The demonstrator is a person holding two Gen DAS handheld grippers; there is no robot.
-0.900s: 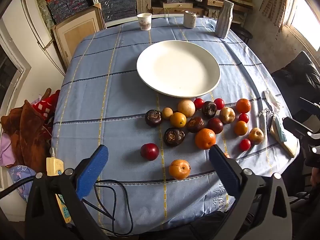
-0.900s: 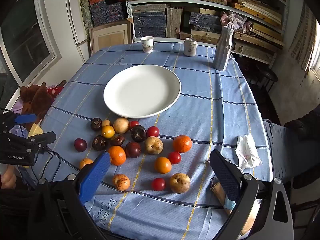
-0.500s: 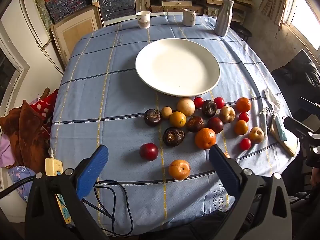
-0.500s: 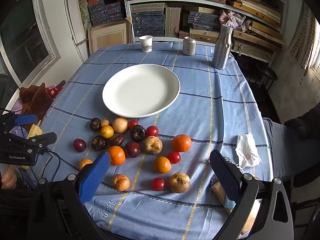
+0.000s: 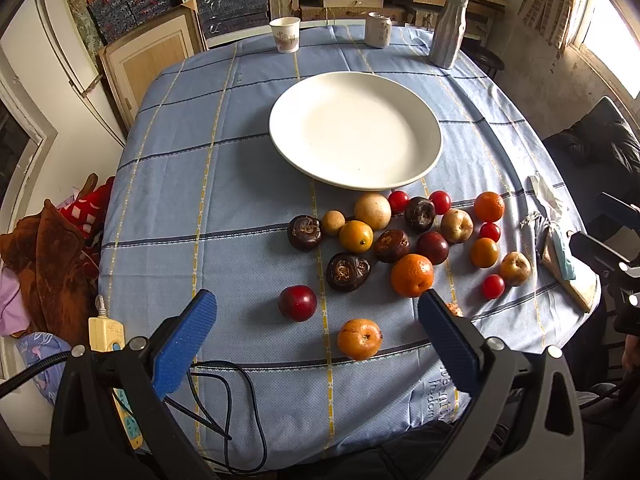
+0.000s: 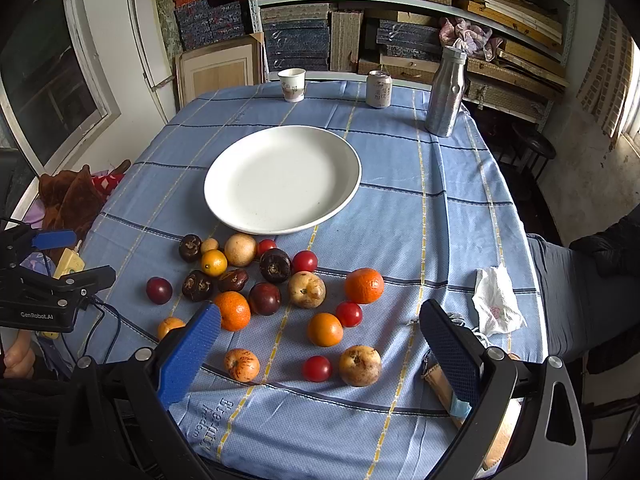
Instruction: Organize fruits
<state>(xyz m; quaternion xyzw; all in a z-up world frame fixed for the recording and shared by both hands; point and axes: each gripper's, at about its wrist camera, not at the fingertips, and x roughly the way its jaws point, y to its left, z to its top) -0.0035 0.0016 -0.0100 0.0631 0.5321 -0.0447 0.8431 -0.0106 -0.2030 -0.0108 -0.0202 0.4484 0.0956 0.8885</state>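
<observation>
the white plate (image 5: 304,120) sits bare on the blue checked desk (image 5: 192,200). the fruits (image 5: 412,275) lie loose on the cloth just on the near side of the plate, none on it: oranges, dark plums, small red tomatoes, brown pears. the left gripper (image 5: 316,308) hangs over the near edge of that cluster, fingers wide and empty. the right gripper (image 6: 320,316) hovers likewise, fingers wide, nothing between them. behind the plate stand a paper cup (image 6: 291,85), a can (image 6: 378,89) and a steel bottle (image 6: 445,92).
</observation>
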